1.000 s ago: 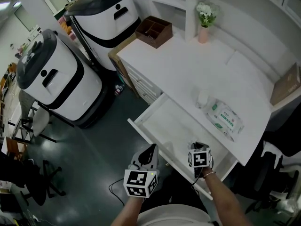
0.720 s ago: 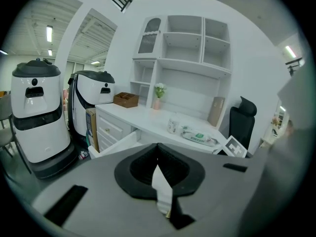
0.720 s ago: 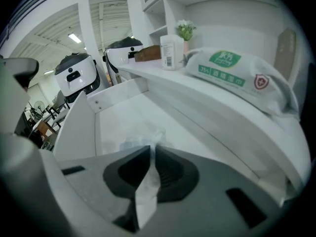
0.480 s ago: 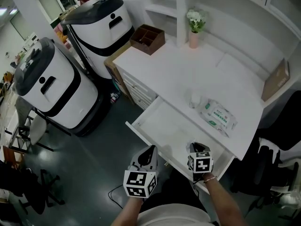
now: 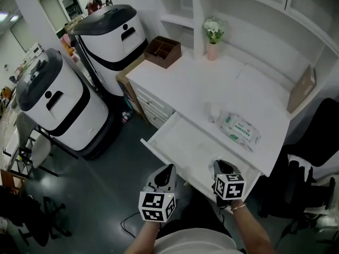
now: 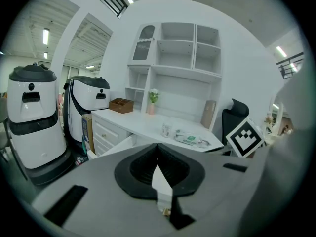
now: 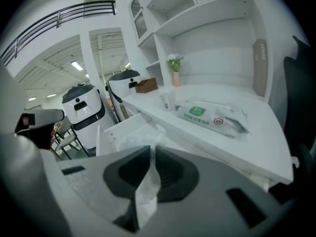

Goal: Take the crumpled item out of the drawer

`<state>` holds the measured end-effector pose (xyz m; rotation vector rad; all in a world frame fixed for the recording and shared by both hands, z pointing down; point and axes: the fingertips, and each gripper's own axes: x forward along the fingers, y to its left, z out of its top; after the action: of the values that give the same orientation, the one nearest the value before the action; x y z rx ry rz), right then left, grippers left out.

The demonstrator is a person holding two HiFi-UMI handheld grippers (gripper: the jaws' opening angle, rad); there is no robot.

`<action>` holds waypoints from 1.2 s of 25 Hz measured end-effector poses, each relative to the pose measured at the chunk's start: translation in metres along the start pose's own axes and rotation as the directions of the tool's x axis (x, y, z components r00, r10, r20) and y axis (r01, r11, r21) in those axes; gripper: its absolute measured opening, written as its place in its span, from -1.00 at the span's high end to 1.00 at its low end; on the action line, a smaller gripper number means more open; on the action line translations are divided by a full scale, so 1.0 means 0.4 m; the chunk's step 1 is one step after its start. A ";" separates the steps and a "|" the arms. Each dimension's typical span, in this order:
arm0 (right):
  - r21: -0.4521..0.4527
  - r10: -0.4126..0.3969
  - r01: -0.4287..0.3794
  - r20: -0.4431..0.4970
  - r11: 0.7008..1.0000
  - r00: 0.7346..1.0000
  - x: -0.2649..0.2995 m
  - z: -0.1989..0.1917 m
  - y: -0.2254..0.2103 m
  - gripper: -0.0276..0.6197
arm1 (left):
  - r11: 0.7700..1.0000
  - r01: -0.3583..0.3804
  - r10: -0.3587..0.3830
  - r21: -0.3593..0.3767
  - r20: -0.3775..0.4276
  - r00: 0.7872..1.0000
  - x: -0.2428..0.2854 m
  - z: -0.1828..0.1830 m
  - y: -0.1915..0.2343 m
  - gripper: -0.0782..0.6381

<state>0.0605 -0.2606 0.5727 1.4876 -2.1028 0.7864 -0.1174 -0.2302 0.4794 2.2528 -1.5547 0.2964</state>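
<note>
Pinching a crumpled wad at the open drawer's front
Right tongs [image 7: 152, 149] clamp the wrinkled, translucent white wad [image 7: 143, 191] near the flat white drawer [image 5: 180, 139]; left tongs [image 6: 158, 147] are pressed together, empty.

White nearly everywhere, with a few bits of colour.
My surface [image 5: 185, 83], drawer [image 5: 159, 142] and shelves [image 5: 180, 20] are white; the box [image 5: 163, 51] is brown, the vase [image 5: 212, 51] pink, the flowers [image 5: 213, 27] white and green, the packet [image 5: 239, 129] white with a green patch, the round machines [image 5: 58, 107] white with black bands, the floor [image 5: 106, 184] dark grey. My left tool [image 5: 168, 169] and right tool [image 5: 220, 166] are grey and black, with black-and-white squares on their cubes. The crumpled item [image 7: 144, 194] is pale white.
</note>
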 end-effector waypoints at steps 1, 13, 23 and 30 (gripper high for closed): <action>0.008 0.006 -0.006 0.015 1.000 1.000 -0.012 0.008 0.005 0.80 | 1.000 0.002 -0.002 0.003 0.004 1.000 -0.004 0.001 -0.001 0.80; 0.025 0.037 -0.043 0.189 0.999 0.981 -0.159 0.090 0.049 0.80 | 1.000 0.018 -0.019 0.026 0.037 0.999 -0.042 0.013 -0.028 0.80; 0.030 0.049 -0.060 0.285 0.998 0.957 -0.257 0.123 0.071 0.81 | 0.998 0.024 -0.027 0.050 0.060 0.998 -0.069 0.021 -0.053 0.80; 0.016 0.057 -0.066 0.340 0.998 0.939 -0.320 0.138 0.090 0.81 | 0.997 0.030 -0.034 0.065 0.071 0.997 -0.092 0.022 -0.069 0.80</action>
<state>0.0659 -0.1998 0.4423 1.6790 -2.4070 0.6161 -0.1054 -0.1939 0.4521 2.3594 -1.5644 0.2621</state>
